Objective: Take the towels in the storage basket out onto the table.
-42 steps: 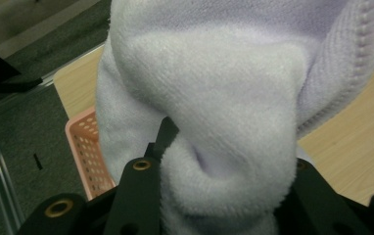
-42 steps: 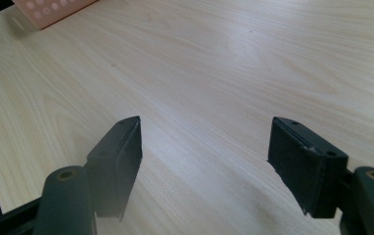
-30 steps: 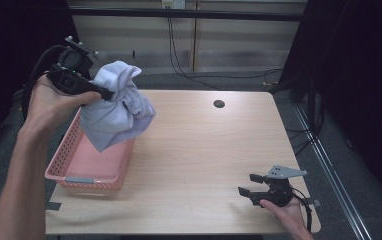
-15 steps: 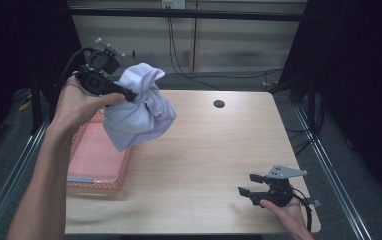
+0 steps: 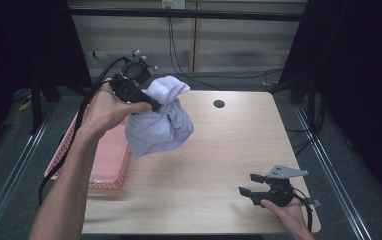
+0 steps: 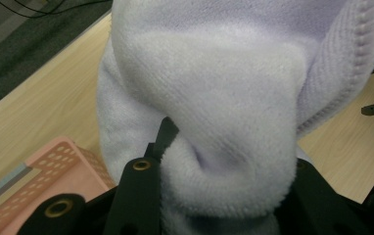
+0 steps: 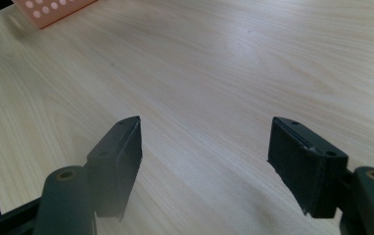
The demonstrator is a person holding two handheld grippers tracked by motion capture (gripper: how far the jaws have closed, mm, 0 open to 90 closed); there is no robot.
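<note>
Our left gripper point(image 5: 154, 106) is clamped on a bunched pale lilac towel point(image 5: 161, 122), holding it in the air above the table point(image 5: 219, 150), just beside the pink basket point(image 5: 110, 167). We rest our right gripper point(image 5: 251, 186) low at the table's near right corner, well apart, its jaws spread wide with bare wood between them.
</note>
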